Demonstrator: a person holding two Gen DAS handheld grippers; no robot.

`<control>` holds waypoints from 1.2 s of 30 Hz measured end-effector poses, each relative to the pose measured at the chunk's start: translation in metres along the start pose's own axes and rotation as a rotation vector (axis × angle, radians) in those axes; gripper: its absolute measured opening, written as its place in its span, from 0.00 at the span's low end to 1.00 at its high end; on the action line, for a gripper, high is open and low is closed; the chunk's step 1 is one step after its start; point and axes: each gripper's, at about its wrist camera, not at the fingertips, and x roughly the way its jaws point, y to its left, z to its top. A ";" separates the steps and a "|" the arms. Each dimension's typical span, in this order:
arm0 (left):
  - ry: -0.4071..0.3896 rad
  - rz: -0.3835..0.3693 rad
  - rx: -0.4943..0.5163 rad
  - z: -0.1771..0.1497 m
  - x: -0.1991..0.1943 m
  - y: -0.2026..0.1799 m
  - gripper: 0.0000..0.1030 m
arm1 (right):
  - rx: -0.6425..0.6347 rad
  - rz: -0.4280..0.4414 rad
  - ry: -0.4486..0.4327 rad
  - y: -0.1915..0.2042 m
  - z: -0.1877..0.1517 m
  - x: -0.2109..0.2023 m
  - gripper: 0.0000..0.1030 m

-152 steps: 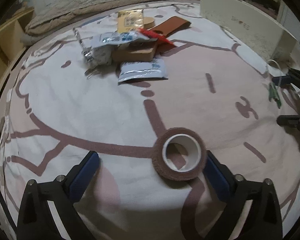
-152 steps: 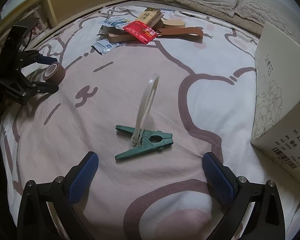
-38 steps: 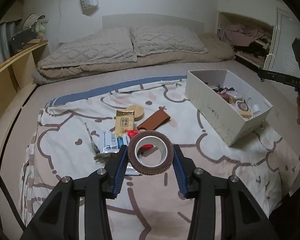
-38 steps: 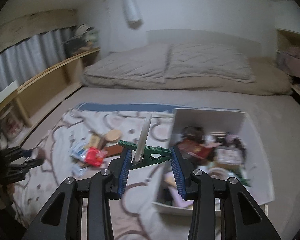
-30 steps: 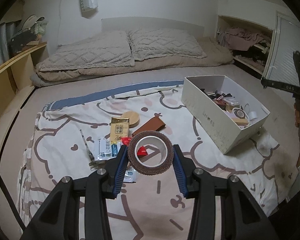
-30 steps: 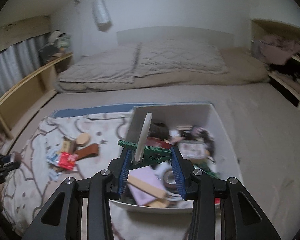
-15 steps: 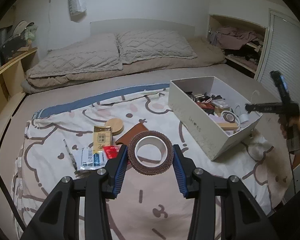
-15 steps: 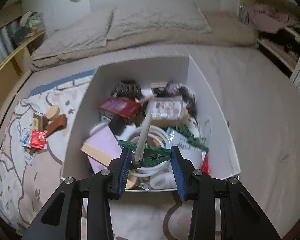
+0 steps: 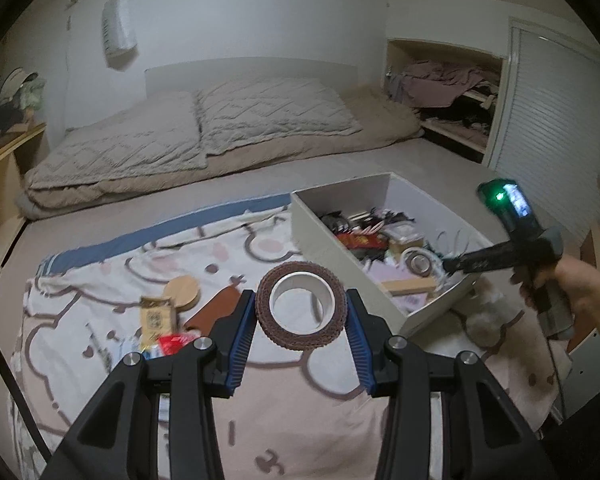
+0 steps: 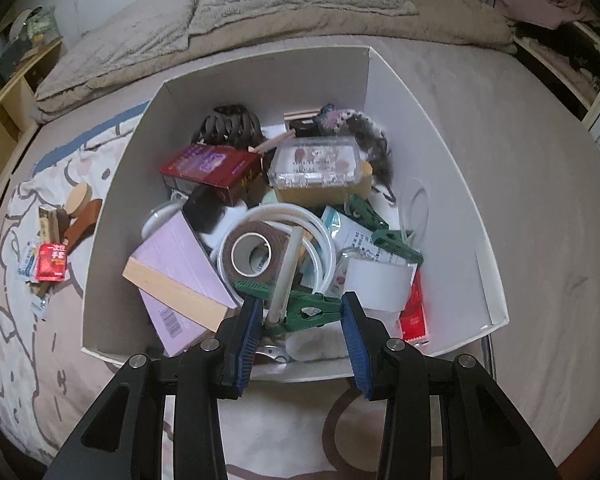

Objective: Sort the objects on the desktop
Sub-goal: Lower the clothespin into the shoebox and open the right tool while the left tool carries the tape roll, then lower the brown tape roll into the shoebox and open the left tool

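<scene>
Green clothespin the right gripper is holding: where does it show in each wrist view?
Left wrist: not visible; the right gripper is small at right, reaching over the white box.
Right wrist: green clothespin at lower centre, clamped between the blue pads, over the box's near end.
Shared landmark: the white box.

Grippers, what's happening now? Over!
Left gripper clamps brown tape roll. Right gripper holds green clip over white box. Nothing blocking.

Dim, even indoor light; heavy fisheye bending, dark corners, slight motion blur.
</scene>
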 end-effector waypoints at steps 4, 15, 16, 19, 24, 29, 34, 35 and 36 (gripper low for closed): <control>-0.016 -0.028 0.005 0.017 0.006 -0.013 0.42 | 0.026 0.005 0.017 -0.003 -0.002 0.001 0.40; -0.061 -0.082 0.021 0.072 0.046 -0.063 0.42 | 0.074 0.056 -0.084 -0.012 0.002 -0.035 0.40; -0.062 -0.092 0.014 0.075 0.050 -0.067 0.42 | 0.074 0.059 -0.104 -0.012 0.001 -0.041 0.40; -0.059 -0.126 -0.008 0.081 0.067 -0.082 0.42 | 0.069 0.062 -0.162 -0.015 -0.001 -0.057 0.40; -0.022 -0.173 -0.045 0.078 0.097 -0.099 0.42 | 0.065 0.064 -0.216 -0.023 -0.004 -0.069 0.40; 0.029 -0.200 -0.068 0.071 0.126 -0.104 0.42 | 0.080 0.108 -0.225 -0.030 -0.006 -0.071 0.40; 0.097 -0.190 -0.065 0.059 0.158 -0.110 0.42 | 0.079 0.118 -0.219 -0.034 -0.006 -0.063 0.40; 0.106 -0.191 -0.066 0.058 0.162 -0.110 0.42 | 0.082 0.120 -0.216 -0.036 -0.005 -0.061 0.40; 0.117 -0.194 -0.066 0.056 0.169 -0.112 0.42 | 0.087 0.122 -0.210 -0.037 -0.005 -0.059 0.40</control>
